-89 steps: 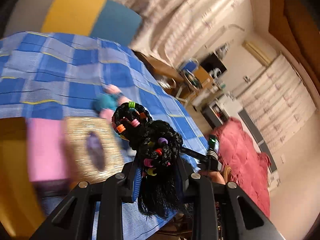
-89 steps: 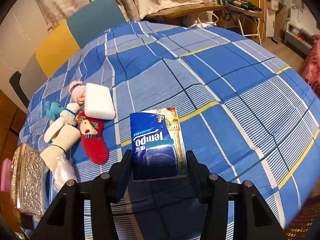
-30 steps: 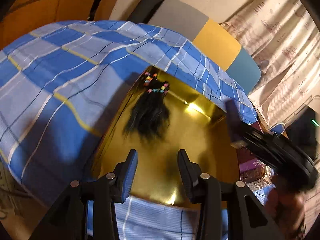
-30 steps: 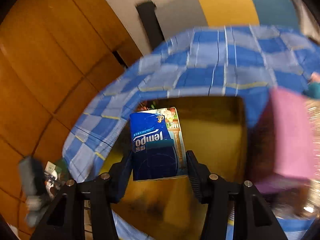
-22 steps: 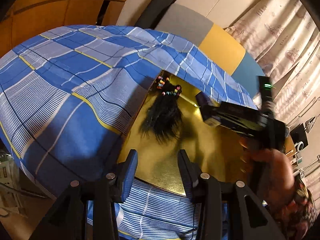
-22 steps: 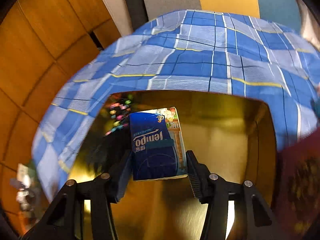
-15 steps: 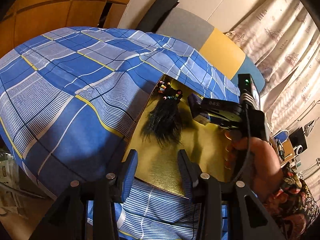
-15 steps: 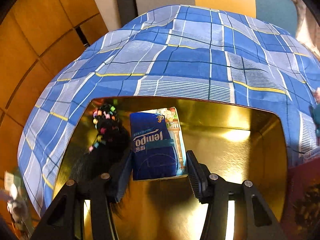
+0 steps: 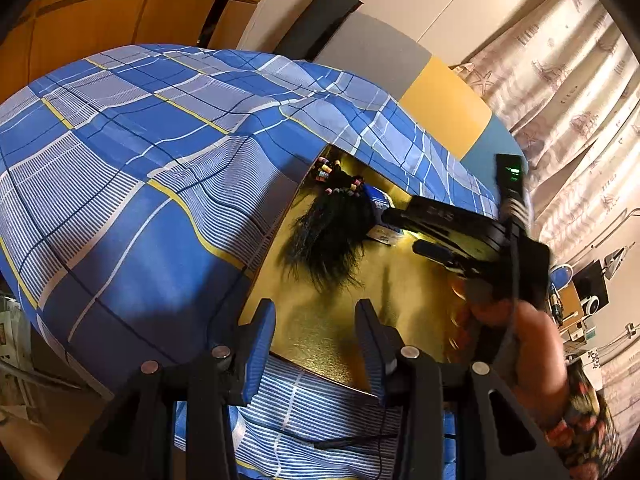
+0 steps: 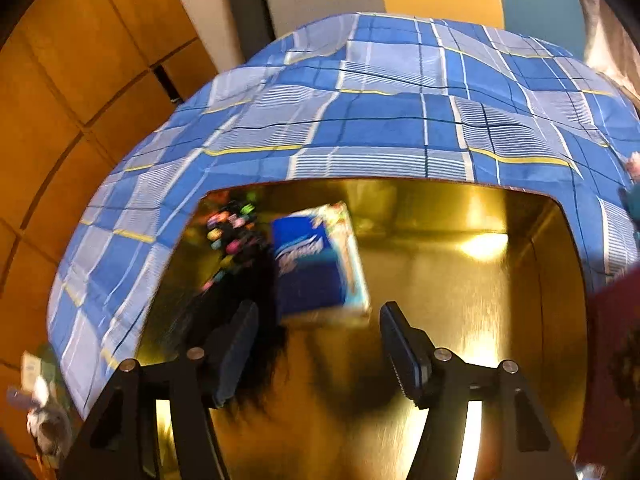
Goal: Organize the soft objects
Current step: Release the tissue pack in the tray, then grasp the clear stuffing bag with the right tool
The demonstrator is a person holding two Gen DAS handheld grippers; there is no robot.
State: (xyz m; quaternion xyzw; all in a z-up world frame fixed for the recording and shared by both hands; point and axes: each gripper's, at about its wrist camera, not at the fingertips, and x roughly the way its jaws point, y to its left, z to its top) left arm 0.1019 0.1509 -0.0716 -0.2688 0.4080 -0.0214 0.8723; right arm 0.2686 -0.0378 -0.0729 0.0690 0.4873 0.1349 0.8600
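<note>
Both tools, left (image 9: 316, 344) and right (image 10: 316, 344), wide apart, empty.

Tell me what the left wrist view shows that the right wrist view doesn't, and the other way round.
Only the left wrist view shows the right gripper from outside, the hand holding it, and the curtains. Only the right wrist view shows the tissue pack's whole blue face, lying free ahead of the right gripper's open fingers, though blurred. Both show the gold box, the black beaded hair piece in it beside the pack, and the blue plaid cloth.
</note>
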